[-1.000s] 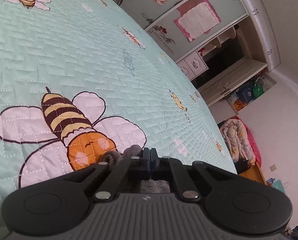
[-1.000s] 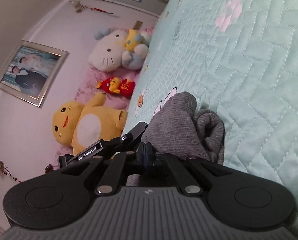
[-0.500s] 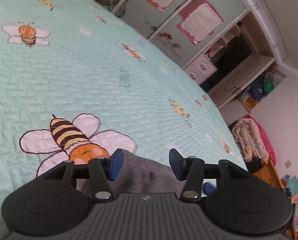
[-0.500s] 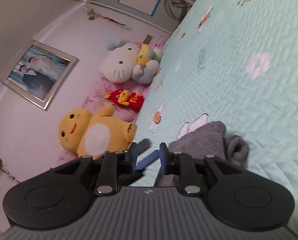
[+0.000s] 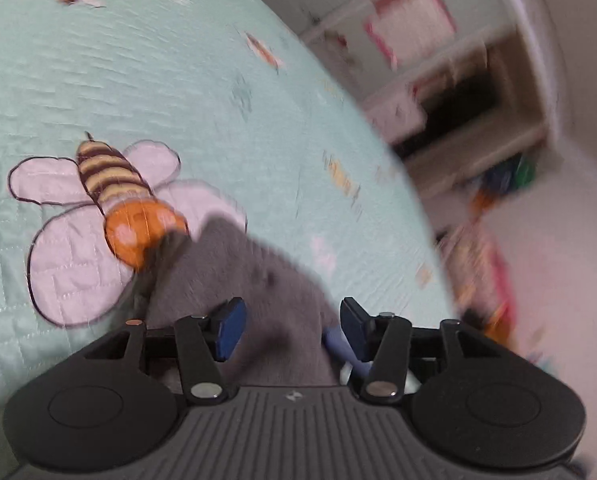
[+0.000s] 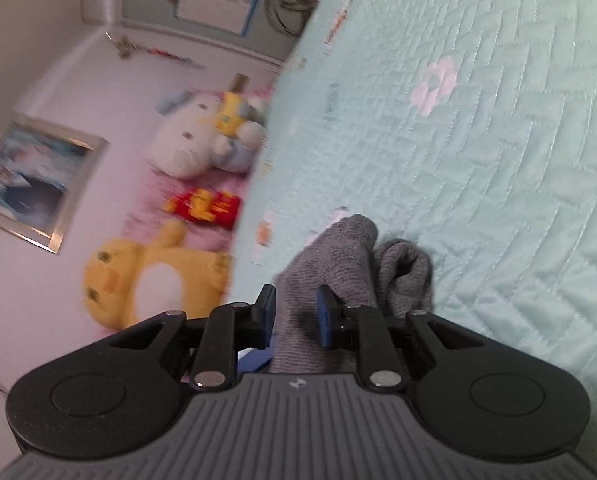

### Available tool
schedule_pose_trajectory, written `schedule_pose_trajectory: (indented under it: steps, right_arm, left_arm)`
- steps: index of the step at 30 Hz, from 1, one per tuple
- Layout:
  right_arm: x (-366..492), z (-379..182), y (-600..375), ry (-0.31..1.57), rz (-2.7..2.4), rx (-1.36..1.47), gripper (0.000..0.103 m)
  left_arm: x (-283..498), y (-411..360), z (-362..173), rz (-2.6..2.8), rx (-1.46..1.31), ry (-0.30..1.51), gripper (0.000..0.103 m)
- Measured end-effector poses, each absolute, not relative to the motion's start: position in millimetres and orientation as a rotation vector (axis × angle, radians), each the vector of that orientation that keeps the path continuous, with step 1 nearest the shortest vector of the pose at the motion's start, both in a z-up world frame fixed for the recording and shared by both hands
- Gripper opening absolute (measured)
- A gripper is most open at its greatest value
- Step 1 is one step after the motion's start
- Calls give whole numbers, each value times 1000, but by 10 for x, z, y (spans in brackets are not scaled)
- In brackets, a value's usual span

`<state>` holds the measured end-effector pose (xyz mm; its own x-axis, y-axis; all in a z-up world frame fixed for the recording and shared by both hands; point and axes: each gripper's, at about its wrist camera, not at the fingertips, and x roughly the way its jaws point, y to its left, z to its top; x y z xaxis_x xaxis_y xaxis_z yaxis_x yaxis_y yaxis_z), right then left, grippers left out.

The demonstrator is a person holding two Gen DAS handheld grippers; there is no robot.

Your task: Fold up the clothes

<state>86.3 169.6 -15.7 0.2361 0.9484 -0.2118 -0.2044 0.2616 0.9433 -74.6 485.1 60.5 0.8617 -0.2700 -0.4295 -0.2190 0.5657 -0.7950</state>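
Observation:
A grey knitted garment (image 5: 238, 272) lies bunched on the mint quilted bedspread (image 5: 178, 80), partly over a large embroidered bee (image 5: 114, 184). My left gripper (image 5: 292, 316) hovers just above the garment's near end, its blue pads wide apart and touching nothing. In the right wrist view the same garment (image 6: 338, 252) shows two rolled folds at its far end. My right gripper (image 6: 296, 304) stands open above it; the cloth shows in the narrow gap and the pads do not press on it. The near part of the garment is hidden under both gripper bodies.
A yellow plush toy (image 6: 150, 276), a white plush cat (image 6: 194, 140) and a red toy (image 6: 204, 206) sit beyond the bed's left edge, below a framed picture (image 6: 30, 180). Shelves (image 5: 458, 112) and clutter stand past the right edge. The bedspread (image 6: 498, 160) stretches ahead.
Both grippers were shut on the grey garment a second ago; both have let go of it and lifted and drawn back a little. The garment now rests on the bed.

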Motion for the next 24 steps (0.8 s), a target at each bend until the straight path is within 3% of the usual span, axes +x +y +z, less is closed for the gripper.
schedule_pose_trajectory:
  steps: [9, 16, 24]
  right_arm:
    - [893, -180, 1796, 979, 992, 962, 28]
    - [902, -329, 1742, 981, 993, 1023, 28]
    - [138, 186, 1231, 908, 1087, 889, 33]
  left_arm:
    - [-449, 5021, 442, 3, -987, 493, 57]
    - [-441, 5040, 427, 14, -918, 515, 50]
    - [-1091, 4722, 885, -10, -710, 533, 54]
